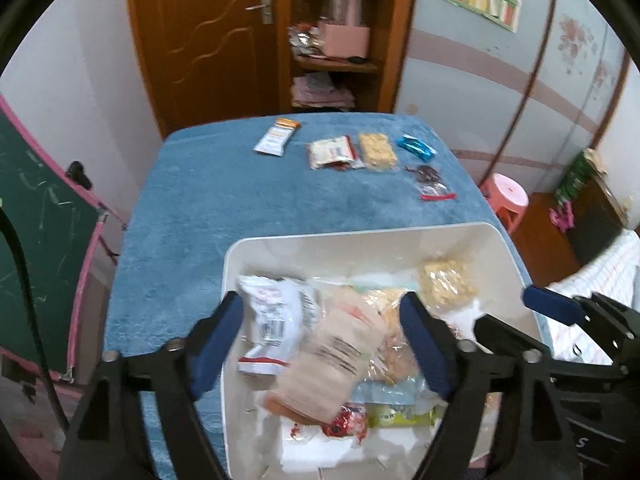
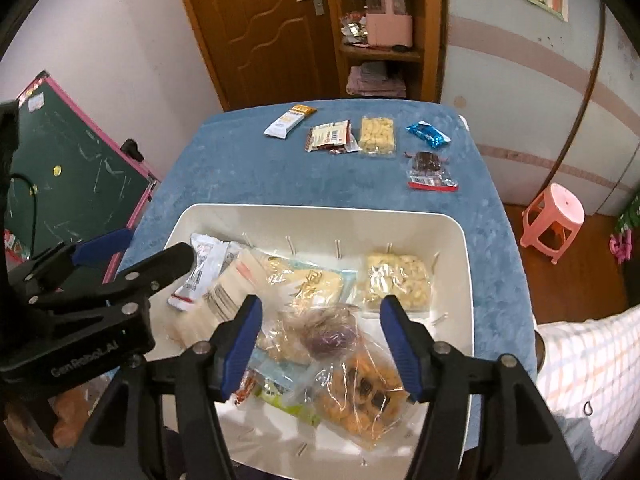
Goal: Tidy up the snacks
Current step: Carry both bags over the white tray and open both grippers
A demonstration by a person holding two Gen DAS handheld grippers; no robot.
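A white bin [image 1: 360, 232] [image 2: 320, 210] sits on the near end of the blue-covered table [image 1: 240, 200], holding several snack packets. My left gripper [image 1: 320, 340] hangs open over its left part, above a white packet [image 1: 276, 312] and a blurred beige packet [image 1: 336, 352]; nothing is pinched. My right gripper [image 2: 320, 340] stands open over a clear bag with a purple sweet [image 2: 328, 332] and a cookie bag [image 2: 360, 396]. Along the far edge lie a white-orange bar [image 2: 290, 120], a red-white packet [image 2: 330, 136], a yellow puffed block [image 2: 378, 136], a blue wrapper [image 2: 427, 134] and a dark snack bag [image 2: 428, 170].
A pink stool [image 2: 554, 216] stands right of the table and a green chalkboard [image 1: 36, 240] leans at its left. Behind the table are a wooden door [image 1: 208, 40] and shelves [image 1: 336, 64]. A checked sleeve [image 2: 592, 368] shows at the near right.
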